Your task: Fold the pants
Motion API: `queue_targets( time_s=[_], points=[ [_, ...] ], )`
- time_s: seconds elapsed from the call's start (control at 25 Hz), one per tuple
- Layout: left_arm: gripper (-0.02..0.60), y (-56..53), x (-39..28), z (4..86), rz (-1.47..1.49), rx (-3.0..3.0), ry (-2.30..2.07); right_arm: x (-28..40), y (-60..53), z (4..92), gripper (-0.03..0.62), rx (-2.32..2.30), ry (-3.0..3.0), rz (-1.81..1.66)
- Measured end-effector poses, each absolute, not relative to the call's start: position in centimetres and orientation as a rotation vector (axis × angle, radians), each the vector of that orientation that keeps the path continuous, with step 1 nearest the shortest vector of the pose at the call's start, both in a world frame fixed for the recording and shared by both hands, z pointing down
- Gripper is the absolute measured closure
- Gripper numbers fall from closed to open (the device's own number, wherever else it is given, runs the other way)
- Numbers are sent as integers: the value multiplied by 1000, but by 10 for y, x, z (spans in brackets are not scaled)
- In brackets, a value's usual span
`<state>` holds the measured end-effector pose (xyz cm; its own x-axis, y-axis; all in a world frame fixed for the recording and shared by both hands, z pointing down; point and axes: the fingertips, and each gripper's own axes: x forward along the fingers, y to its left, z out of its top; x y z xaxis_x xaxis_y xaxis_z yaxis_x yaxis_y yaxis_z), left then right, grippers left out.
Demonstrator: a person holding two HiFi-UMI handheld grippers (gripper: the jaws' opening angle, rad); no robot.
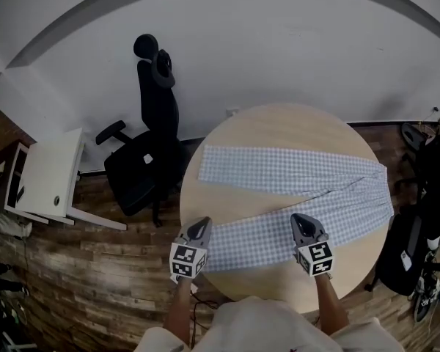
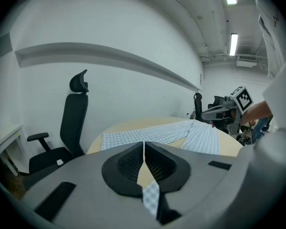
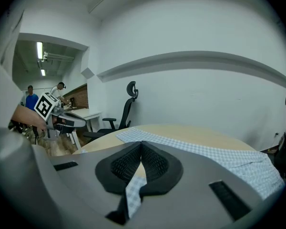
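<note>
Left gripper (image 1: 199, 228): jaws closed, pinching near leg close to hem, round table's (image 1: 279, 123) near-left edge.
Checked pants (image 1: 301, 171): flat, legs in V, waist toward right edge. Likely light, limp, sags between grips; take by edges.
Right gripper (image 1: 303, 223): clamped on same leg, near edge.

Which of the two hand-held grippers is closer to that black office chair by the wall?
Left. The left hand-held gripper pinches the pants at the table edge nearest the black office chair; the right hand-held gripper grips the same leg farther along, away from it.
</note>
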<state>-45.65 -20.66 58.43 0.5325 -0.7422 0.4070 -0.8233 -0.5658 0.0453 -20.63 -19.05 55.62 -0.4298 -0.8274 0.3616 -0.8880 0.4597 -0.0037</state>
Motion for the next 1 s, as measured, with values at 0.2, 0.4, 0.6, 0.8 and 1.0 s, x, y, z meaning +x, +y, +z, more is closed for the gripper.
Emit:
queue_targets(
  time_s=[0.2,0.4,0.6,0.8,1.0],
  points=[
    [543,-239,-467,598,587,2578,-1245,-217,-227,559,565,1419,-2396,235],
    [543,-289,-474,612,781,2652,-1152,-227,-275,568,565,1352,-2366,173],
    [543,-350,-479,620,879,2696,-1100,-238,-325,583,565,1296,-2341,158],
    [543,-409,-477,634,985,2714,-1021,-249,-373,601,565,1274,-2320,201],
    [543,-460,-473,663,1115,2721,-918,-255,-413,628,565,1243,-2290,261]
  ],
)
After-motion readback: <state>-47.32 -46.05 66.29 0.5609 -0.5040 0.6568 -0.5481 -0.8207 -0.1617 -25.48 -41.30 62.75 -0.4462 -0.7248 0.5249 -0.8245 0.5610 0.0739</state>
